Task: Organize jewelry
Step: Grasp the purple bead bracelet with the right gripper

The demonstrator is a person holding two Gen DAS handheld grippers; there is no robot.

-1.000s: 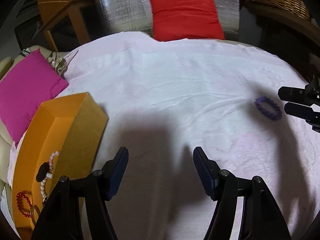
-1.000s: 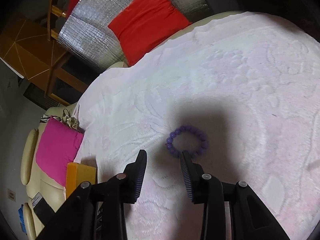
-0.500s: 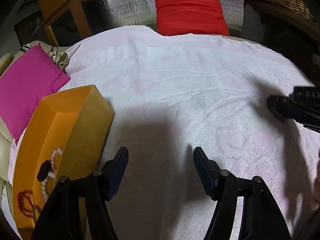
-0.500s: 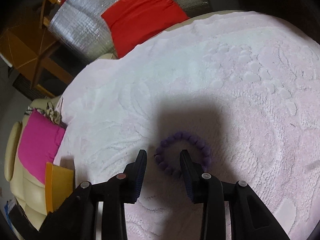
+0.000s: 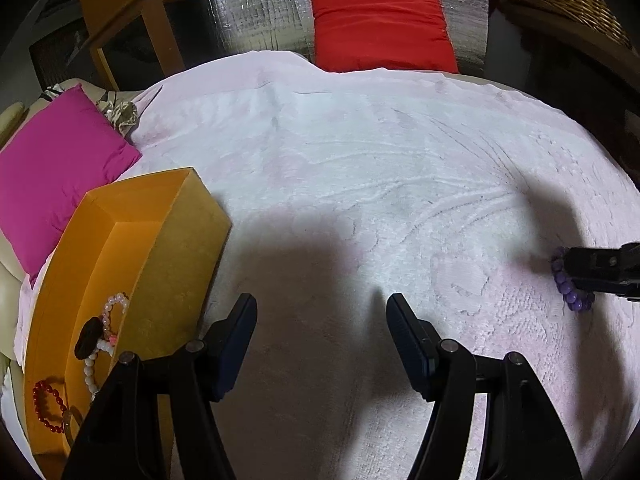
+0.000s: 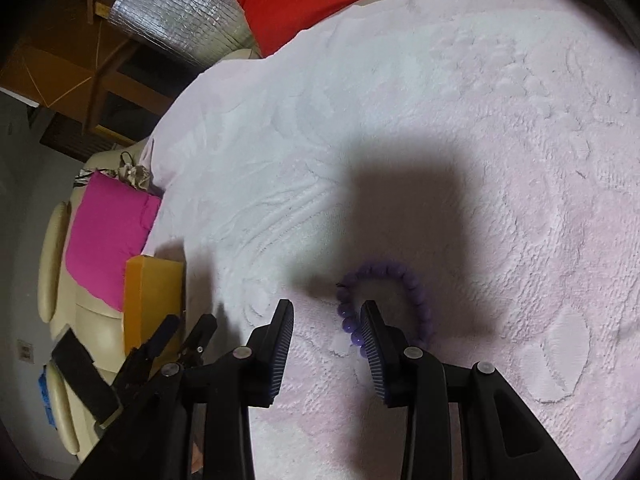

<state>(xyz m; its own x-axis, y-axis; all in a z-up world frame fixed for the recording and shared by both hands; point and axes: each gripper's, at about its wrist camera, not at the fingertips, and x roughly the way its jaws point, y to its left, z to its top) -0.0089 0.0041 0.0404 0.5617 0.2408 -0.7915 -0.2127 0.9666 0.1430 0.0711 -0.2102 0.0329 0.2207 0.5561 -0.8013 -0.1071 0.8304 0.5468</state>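
Observation:
A purple bead bracelet (image 6: 412, 284) lies flat on the pale pink blanket (image 6: 440, 120). My right gripper (image 6: 327, 308) is low over it and part-open: its right finger stands inside the ring, and the ring's left arc lies between the pads, which do not press on it. In the left wrist view the bracelet (image 5: 570, 294) shows at the far right, partly covered by the right gripper (image 5: 576, 270). My left gripper (image 5: 321, 308) hangs open over bare blanket with nothing between its fingers. Beside it on the left is the orange box (image 5: 168, 216).
The orange box holds a pearl bracelet (image 5: 114, 308), a red bead bracelet (image 5: 46, 404) and a black piece (image 5: 86, 342). A magenta cushion (image 5: 52, 176) lies left of the blanket, a red cushion (image 5: 380, 24) behind it. Wooden furniture and a wicker basket stand at the back.
My right gripper has come down and forward onto the purple bracelet, so one finger now stands inside the ring. Its opening looks the same. The left gripper has stayed open.

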